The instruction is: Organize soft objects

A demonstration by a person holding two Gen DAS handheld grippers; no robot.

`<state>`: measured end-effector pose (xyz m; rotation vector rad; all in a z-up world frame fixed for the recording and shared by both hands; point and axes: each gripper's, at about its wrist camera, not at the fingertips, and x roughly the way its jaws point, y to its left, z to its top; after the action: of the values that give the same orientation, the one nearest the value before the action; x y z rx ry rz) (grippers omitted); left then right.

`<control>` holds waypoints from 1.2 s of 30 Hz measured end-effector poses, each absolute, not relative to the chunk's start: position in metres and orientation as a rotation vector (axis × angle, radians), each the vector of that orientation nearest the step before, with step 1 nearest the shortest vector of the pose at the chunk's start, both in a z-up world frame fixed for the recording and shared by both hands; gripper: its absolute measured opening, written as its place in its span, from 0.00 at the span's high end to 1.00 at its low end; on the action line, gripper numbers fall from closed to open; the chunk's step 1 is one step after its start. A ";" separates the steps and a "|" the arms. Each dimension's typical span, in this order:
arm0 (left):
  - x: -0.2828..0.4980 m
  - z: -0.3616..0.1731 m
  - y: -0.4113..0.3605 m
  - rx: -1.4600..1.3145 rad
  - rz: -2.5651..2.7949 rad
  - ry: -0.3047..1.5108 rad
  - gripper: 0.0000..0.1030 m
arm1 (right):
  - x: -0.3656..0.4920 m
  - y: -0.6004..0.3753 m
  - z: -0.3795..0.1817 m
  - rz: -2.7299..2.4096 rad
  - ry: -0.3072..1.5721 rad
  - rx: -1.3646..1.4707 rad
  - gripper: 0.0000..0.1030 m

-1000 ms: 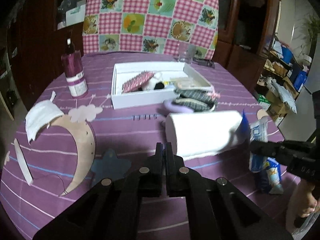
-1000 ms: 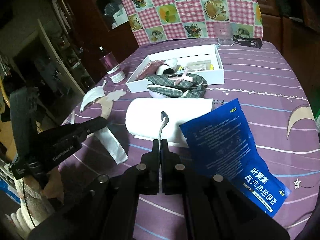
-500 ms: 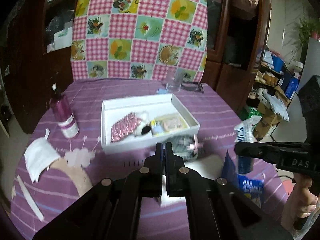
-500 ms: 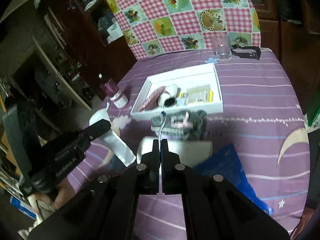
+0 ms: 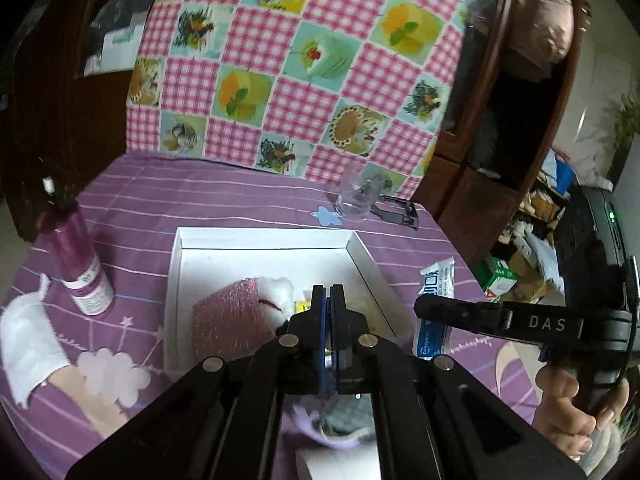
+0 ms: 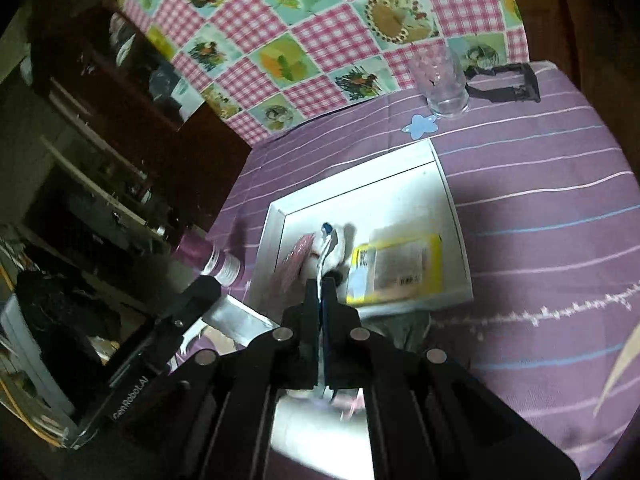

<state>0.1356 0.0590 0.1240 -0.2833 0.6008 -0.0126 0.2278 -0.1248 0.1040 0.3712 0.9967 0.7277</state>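
Over the white box on the purple striped tablecloth, your left gripper hangs with its jaws pressed together; a thin blue edge shows in the slit between them, but you cannot tell from this view what it belongs to. Your right gripper has its jaws clamped on a thin white strip with a blue tip, which sticks up past the fingertips above the box. Inside the box lie a pink glittery pouch, a white fluffy item touching its right side, and a yellow packet further to the right. A grey plaid cloth sits on the tablecloth just outside the box's near wall, partly hidden behind your grippers. Left of the box stand a maroon bottle and, nearer you, a white face mask. Beyond the box a clear glass stands beside a black clip. A blue-and-white sachet appears just right of the box.
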 end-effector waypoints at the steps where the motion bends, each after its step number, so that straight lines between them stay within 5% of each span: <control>1: 0.143 0.117 0.064 -0.292 0.002 0.608 1.00 | 0.231 -0.124 0.101 0.723 0.998 0.374 0.98; 13: 0.183 0.050 0.099 -0.294 0.174 0.720 0.99 | 0.272 -0.124 0.048 0.691 1.048 0.547 0.96; 15: 0.182 0.049 0.095 -0.260 0.193 0.728 0.95 | 0.273 -0.123 0.047 0.705 1.080 0.549 0.75; 18: 0.179 0.052 0.094 -0.271 0.192 0.725 0.54 | 0.266 -0.126 0.054 0.695 1.033 0.543 0.40; 19: 0.175 0.055 0.095 -0.298 0.186 0.705 0.33 | 0.264 -0.127 0.056 0.687 1.014 0.539 0.40; 20: 0.171 0.058 0.096 -0.320 0.181 0.673 0.25 | 0.261 -0.127 0.061 0.688 1.001 0.516 0.40; 36: 0.155 0.087 0.065 -0.204 0.158 0.675 0.24 | 0.246 -0.122 0.081 0.589 1.045 0.228 0.40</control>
<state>0.1545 0.0650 0.0871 -0.2040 0.6753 0.1582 0.2456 -0.1218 0.0805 0.2279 1.0452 0.5894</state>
